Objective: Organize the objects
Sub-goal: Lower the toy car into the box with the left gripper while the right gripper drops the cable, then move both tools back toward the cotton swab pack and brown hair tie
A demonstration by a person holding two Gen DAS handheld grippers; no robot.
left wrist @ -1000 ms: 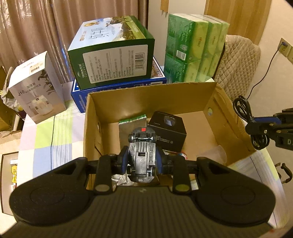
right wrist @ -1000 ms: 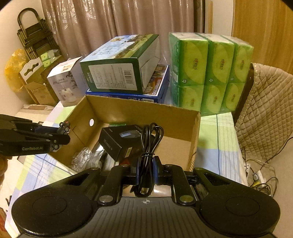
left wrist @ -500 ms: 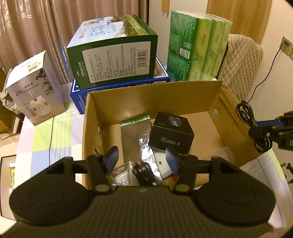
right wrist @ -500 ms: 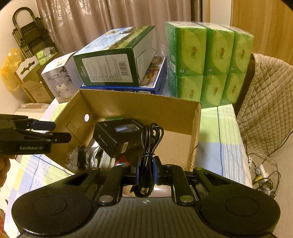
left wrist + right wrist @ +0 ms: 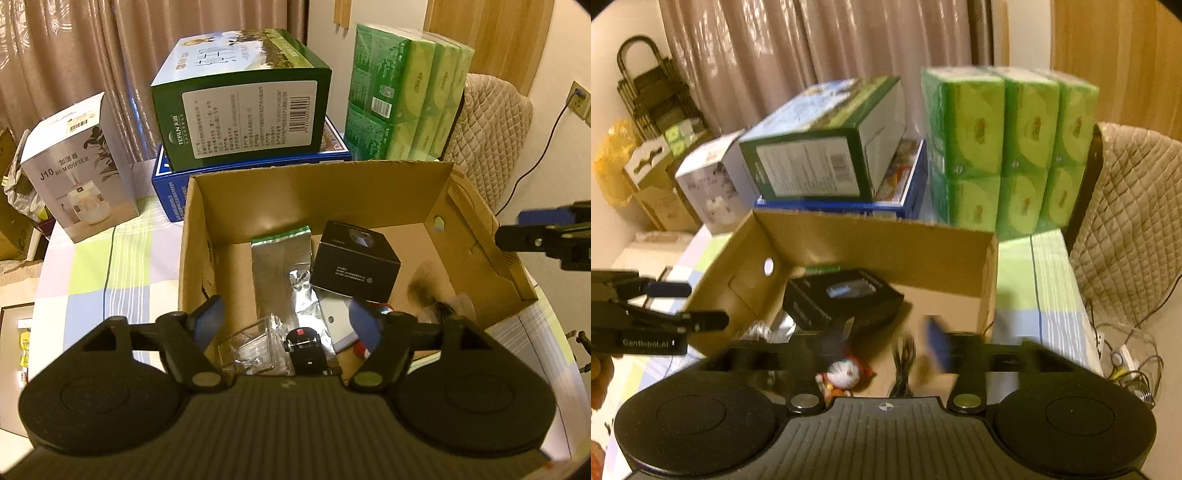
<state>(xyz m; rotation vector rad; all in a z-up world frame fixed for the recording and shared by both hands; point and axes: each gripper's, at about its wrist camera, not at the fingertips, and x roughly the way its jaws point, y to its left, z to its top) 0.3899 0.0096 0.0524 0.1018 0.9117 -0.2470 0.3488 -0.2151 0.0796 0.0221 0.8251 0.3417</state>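
1. Inside the cardboard box (image 5: 314, 188) lie the gathered things: a black carton (image 5: 354, 260) near the far wall, a silver foil pouch (image 5: 280, 266) just beside it, and at the near wall a clear plastic bag (image 5: 251, 349) touching a small dark toy vehicle (image 5: 306, 349).
2. Above the near edge of the box the left gripper (image 5: 288, 319) has its jaws opening, with nothing pressed between the blue pads; the toy vehicle lies below the gap.
3. Only the right wrist view shows a black cable (image 5: 903, 365) and a small white-and-red figurine (image 5: 844, 374) on the box floor; the left wrist view has only a dark smear where the cable lies.
4. Blurred in its own view, the right gripper (image 5: 886, 349) has its jaws opening and holds nothing; the cable lies below the fingers.
5. Each camera catches the other gripper at the side of the box, outside the wall.
6. Behind the box a green carton (image 5: 243, 107) is stacked on a flat blue box (image 5: 258, 162); green tissue packs (image 5: 406, 96) stand just beside these, and a white humidifier box (image 5: 79, 170) stands apart on the checked tablecloth (image 5: 92, 269).
7. Beyond the tissue packs is a quilted chair back (image 5: 1134, 221).
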